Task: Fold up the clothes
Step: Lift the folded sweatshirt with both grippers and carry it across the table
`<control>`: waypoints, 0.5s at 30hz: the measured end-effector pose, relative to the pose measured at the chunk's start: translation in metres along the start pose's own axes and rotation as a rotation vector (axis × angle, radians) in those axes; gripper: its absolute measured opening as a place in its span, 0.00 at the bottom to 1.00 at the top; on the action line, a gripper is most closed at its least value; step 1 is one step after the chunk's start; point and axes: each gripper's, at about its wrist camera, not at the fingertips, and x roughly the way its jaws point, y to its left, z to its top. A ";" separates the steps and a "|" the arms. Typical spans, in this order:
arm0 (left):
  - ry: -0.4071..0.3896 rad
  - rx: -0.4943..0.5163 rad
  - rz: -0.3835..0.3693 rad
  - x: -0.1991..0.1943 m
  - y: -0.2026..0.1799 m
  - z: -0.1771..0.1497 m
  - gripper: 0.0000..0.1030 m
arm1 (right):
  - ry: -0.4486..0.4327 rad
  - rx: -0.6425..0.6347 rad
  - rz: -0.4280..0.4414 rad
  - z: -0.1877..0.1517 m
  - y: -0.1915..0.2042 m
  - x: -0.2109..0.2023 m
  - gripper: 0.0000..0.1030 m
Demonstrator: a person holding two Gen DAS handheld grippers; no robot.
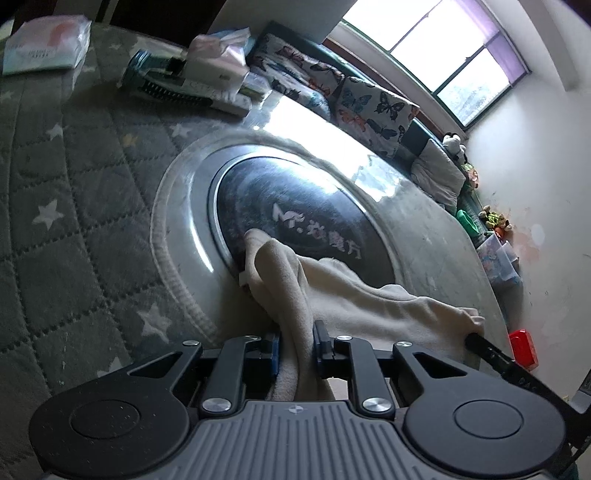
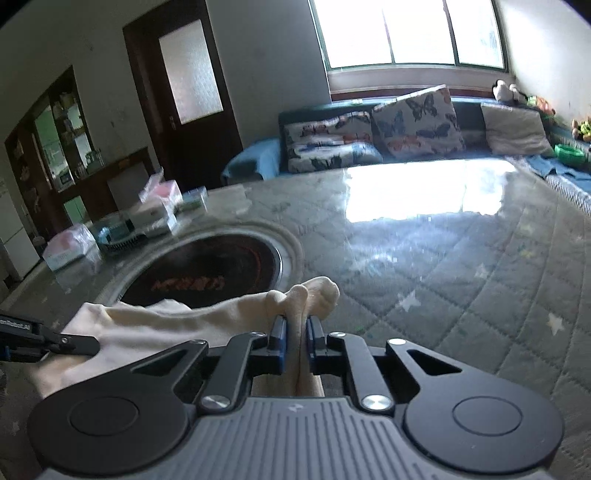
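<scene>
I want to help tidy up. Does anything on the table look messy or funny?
Nothing looks spilled or broken. The cream cloth is bunched and wrinkled, not flat, pinched by the left gripper and right gripper above the round black cooktop. Boxes and a hairbrush sit jumbled at the table's far edge.

Garment (image 2: 155,325) spans between left gripper (image 1: 295,347) and right gripper (image 2: 295,336), each pinching one end, cloth bunched between fingers. Round inset hob (image 2: 207,266) in table (image 2: 443,277) lies ahead-left of right gripper, directly ahead of left gripper, under garment's far edge. Boxes (image 2: 155,210) beyond hob, left. Sofa cushions (image 2: 417,122) behind table, under window (image 2: 406,33).
</scene>
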 end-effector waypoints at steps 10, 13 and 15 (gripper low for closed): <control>-0.022 0.129 -0.026 0.004 -0.053 0.008 0.17 | -0.090 -0.024 -0.035 0.017 -0.004 -0.035 0.09; -0.017 0.159 -0.038 0.012 -0.073 0.010 0.17 | -0.115 -0.017 -0.067 0.023 -0.015 -0.044 0.09; -0.012 0.182 -0.045 0.019 -0.088 0.011 0.17 | -0.125 -0.013 -0.091 0.028 -0.024 -0.048 0.09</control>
